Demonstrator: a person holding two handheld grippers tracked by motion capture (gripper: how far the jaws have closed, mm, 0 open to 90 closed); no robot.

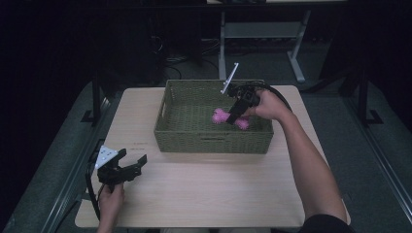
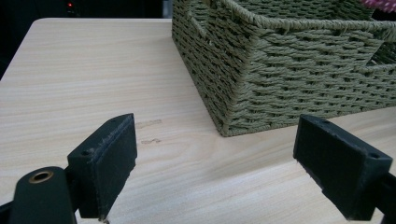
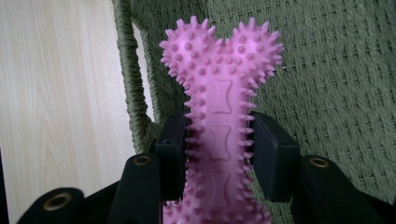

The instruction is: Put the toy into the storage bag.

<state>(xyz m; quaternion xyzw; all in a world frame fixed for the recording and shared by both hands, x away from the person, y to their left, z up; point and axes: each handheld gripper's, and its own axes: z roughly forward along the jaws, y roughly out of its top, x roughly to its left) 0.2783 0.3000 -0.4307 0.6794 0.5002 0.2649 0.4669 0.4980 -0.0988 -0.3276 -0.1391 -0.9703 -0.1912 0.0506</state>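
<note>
A pink spiky bone-shaped toy [image 1: 219, 116] is held over the inside of the green woven basket [image 1: 184, 135], near its right side. My right gripper [image 1: 236, 115] is shut on the toy's shaft; in the right gripper view the toy [image 3: 219, 84] sticks up between the two black pads [image 3: 275, 158], with the basket floor [image 3: 336, 84] behind it. My left gripper [image 1: 135, 166] rests low over the table's near left corner, open with nothing between its jaws. In the left gripper view its pads [image 2: 109, 158] stand wide apart, facing the basket's near corner [image 2: 243, 93].
The light wooden table [image 1: 204, 189] has free room in front of the basket and to its left. A white desk frame [image 1: 262, 34] stands on the dark floor beyond the table. Dark floor lies along both side edges.
</note>
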